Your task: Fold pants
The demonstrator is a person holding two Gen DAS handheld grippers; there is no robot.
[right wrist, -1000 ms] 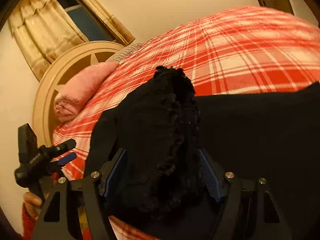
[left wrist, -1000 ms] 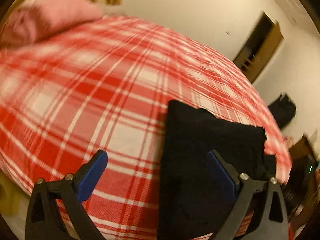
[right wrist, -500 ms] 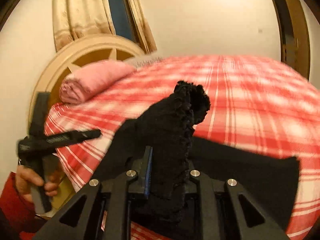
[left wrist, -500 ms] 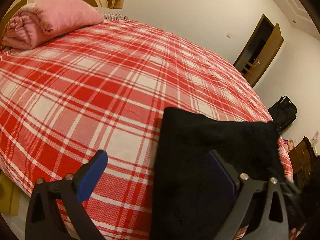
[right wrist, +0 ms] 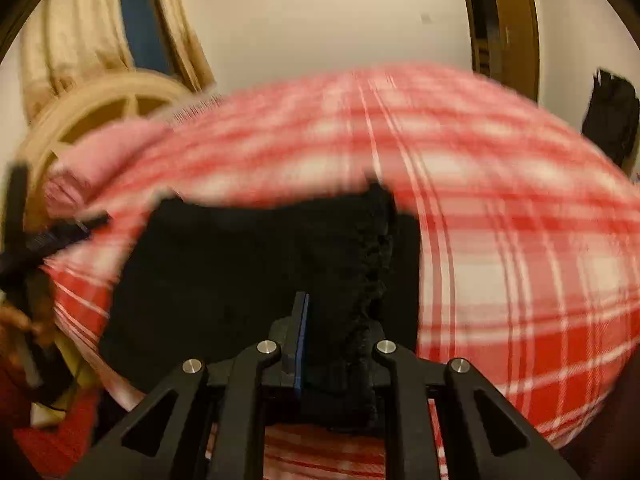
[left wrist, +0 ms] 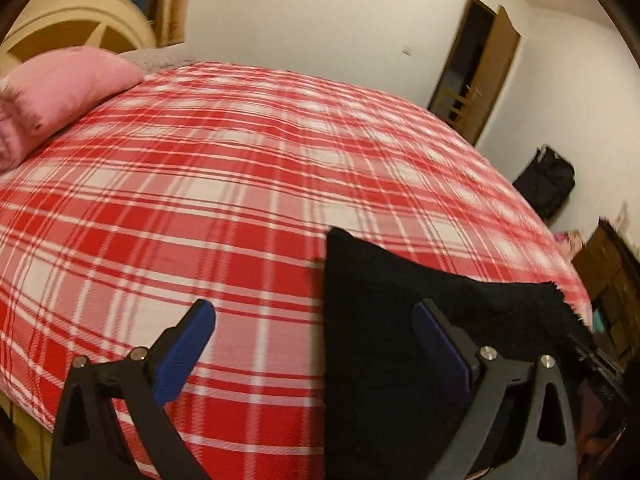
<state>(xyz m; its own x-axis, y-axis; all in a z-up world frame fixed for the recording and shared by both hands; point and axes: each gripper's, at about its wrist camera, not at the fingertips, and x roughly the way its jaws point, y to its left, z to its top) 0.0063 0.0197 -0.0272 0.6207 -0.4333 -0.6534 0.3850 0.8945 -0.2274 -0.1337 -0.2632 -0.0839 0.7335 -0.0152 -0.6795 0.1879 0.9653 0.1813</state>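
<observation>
Black pants (left wrist: 380, 320) lie on the near part of the red plaid bed (left wrist: 200, 200). My left gripper (left wrist: 314, 312) is open wide just above them; the pants' left edge runs between its blue-padded fingers, and the right finger (left wrist: 440, 340) hovers over the cloth. In the right wrist view the pants (right wrist: 220, 260) stretch leftward from my right gripper (right wrist: 340, 320). Its jaws are closing and pinch a bunched, frilly edge of the pants that stands up between them. The left gripper (right wrist: 52, 236), held by a hand, shows blurred at the far left.
A pink rolled blanket (left wrist: 60, 92) lies at the head of the bed by a cream round headboard (left wrist: 80, 28). Beyond the bed are an open brown door (left wrist: 476, 68), a black bag (left wrist: 548, 184) on the floor and a dark wooden dresser (left wrist: 612, 272).
My right gripper went from wide around the bunched cloth to pinched on it, then swung sideways with it. The left gripper stayed open and drew back, showing more of the bed.
</observation>
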